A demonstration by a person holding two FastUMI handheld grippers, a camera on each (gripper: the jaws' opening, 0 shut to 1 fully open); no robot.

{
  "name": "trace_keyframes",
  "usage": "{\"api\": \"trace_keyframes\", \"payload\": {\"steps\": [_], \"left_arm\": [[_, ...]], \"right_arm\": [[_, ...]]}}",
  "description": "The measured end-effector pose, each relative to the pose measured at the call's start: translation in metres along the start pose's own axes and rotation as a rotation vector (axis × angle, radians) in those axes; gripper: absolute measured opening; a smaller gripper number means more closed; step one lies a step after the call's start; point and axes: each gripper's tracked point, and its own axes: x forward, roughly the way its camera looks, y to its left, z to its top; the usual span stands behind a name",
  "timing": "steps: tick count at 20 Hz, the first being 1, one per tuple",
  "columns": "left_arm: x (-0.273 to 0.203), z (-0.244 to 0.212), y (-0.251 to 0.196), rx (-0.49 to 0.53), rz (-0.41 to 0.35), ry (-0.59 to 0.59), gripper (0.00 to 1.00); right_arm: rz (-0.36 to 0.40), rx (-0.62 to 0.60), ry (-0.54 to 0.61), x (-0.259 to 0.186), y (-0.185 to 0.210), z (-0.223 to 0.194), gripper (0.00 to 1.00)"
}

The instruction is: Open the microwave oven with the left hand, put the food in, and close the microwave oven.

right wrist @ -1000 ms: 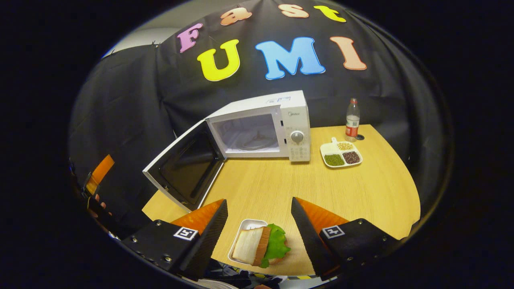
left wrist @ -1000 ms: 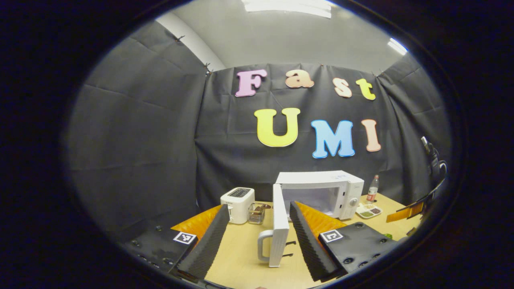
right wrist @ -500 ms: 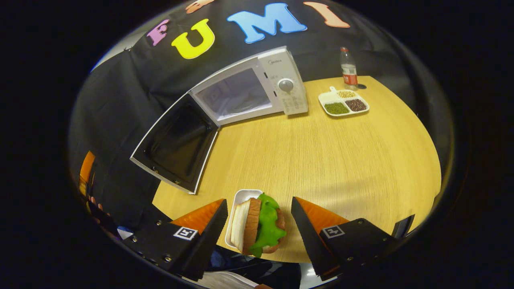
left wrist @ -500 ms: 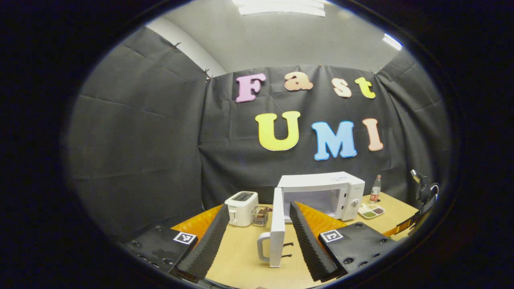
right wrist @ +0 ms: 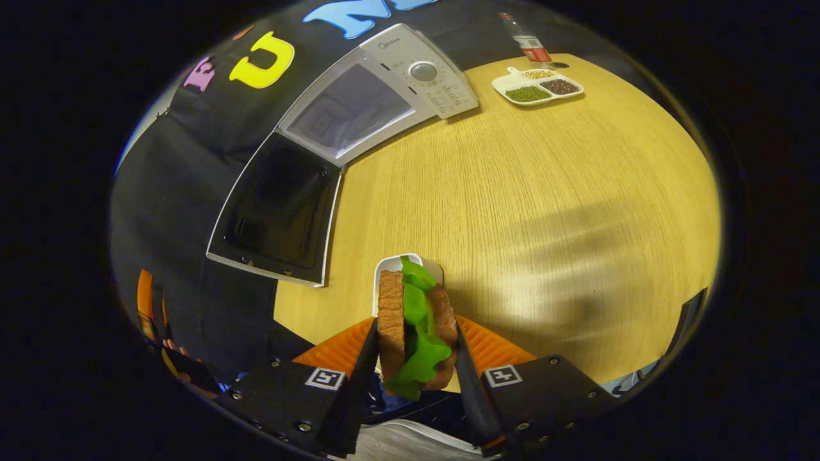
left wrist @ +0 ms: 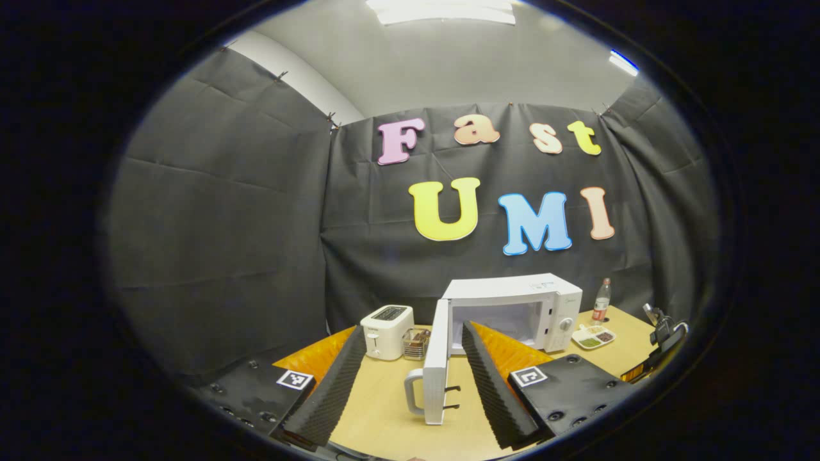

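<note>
The white microwave (left wrist: pixel 512 304) stands at the back of the table with its door (left wrist: pixel 435 362) swung wide; I see that door edge-on, handle (left wrist: pixel 412 390) toward me. My left gripper (left wrist: pixel 410 384) is open, its fingers on either side of the door's edge and short of it. In the right gripper view the microwave (right wrist: pixel 410 70) and its dark door (right wrist: pixel 278 205) lie at the upper left. My right gripper (right wrist: pixel 415 336) is shut on the sandwich (right wrist: pixel 413 320) of bread, meat and green lettuce, over a small white dish (right wrist: pixel 392 264).
A white toaster (left wrist: pixel 386 330) and a small rack (left wrist: pixel 416 344) sit left of the microwave. A divided tray of beans (right wrist: pixel 537 86) and a bottle (right wrist: pixel 525 41) stand at the right rear. Bare wooden table (right wrist: pixel 544 192) stretches between the sandwich and the microwave.
My right gripper tipped down over the sandwich and its fingers closed in from wide apart onto both sides of it. The left gripper eased slightly back from the door.
</note>
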Motion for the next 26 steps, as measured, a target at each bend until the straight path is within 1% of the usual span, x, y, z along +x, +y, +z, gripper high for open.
{"api": "trace_keyframes", "payload": {"steps": [1, 2, 3, 5, 9, 10, 12, 13, 14, 15, 16, 17, 18, 19, 20, 21, 22, 23, 25, 26], "left_arm": [[-0.001, 0.001, -0.002, -0.001, 0.005, 0.0, 0.98], [-0.004, 0.002, -0.003, 0.002, 0.012, 0.0, 0.98], [-0.005, 0.001, -0.003, 0.003, 0.018, -0.003, 0.98], [-0.007, 0.004, -0.003, 0.004, 0.028, -0.014, 0.98], [-0.003, 0.016, -0.003, -0.004, 0.034, -0.043, 0.99], [0.0, 0.018, -0.003, -0.003, 0.031, -0.047, 0.96], [0.009, 0.021, -0.003, -0.001, 0.023, -0.059, 0.96], [0.014, 0.023, -0.001, -0.006, 0.016, -0.067, 0.99], [0.02, 0.026, -0.001, -0.015, 0.004, -0.071, 0.99], [0.026, 0.028, -0.001, -0.025, -0.008, -0.077, 0.96], [0.032, 0.029, 0.001, -0.031, -0.018, -0.083, 0.96], [0.041, 0.029, 0.004, -0.033, -0.025, -0.086, 0.99], [0.049, 0.03, 0.009, -0.034, -0.031, -0.086, 0.96], [0.057, 0.031, 0.012, -0.035, -0.04, -0.09, 0.99], [0.066, 0.033, 0.017, -0.035, -0.045, -0.095, 0.96], [0.072, 0.032, 0.023, -0.034, -0.048, -0.095, 0.99], [0.079, 0.032, 0.031, -0.033, -0.049, -0.097, 0.96], [0.085, 0.033, 0.039, -0.033, -0.049, -0.101, 0.99], [0.099, 0.033, 0.055, -0.036, -0.045, -0.101, 0.94], [0.104, 0.029, 0.061, -0.041, -0.042, -0.097, 0.94]], "right_arm": [[0.03, 0.002, 0.008, 0.0, 0.004, -0.001, 0.63], [0.035, 0.008, 0.009, -0.005, 0.005, 0.002, 0.49], [0.04, -0.026, 0.022, -0.002, 0.007, -0.003, 0.35], [0.047, -0.069, 0.021, -0.006, 0.01, -0.002, 0.36], [0.095, -0.053, -0.037, -0.025, 0.026, 0.016, 0.36], [0.104, -0.053, -0.053, -0.028, 0.031, 0.022, 0.36], [0.108, -0.054, -0.104, -0.035, 0.039, 0.039, 0.36], [0.112, -0.05, -0.133, -0.036, 0.044, 0.048, 0.35], [0.119, -0.043, -0.164, -0.037, 0.052, 0.057, 0.36], [0.128, -0.034, -0.196, -0.036, 0.059, 0.068, 0.36], [0.133, -0.026, -0.227, -0.035, 0.067, 0.077, 0.36], [0.133, -0.017, -0.261, -0.033, 0.073, 0.088, 0.36], [0.13, -0.006, -0.293, -0.03, 0.08, 0.097, 0.35], [0.13, 0.001, -0.321, -0.026, 0.087, 0.107, 0.36], [0.128, 0.007, -0.347, -0.021, 0.094, 0.116, 0.35], [0.124, 0.016, -0.374, -0.016, 0.1, 0.125, 0.35], [0.123, 0.027, -0.401, -0.011, 0.106, 0.134, 0.35], [0.127, 0.036, -0.429, -0.005, 0.113, 0.143, 0.36], [0.133, 0.055, -0.48, 0.006, 0.127, 0.161, 0.35], [0.134, 0.065, -0.506, 0.012, 0.132, 0.17, 0.35]]}}
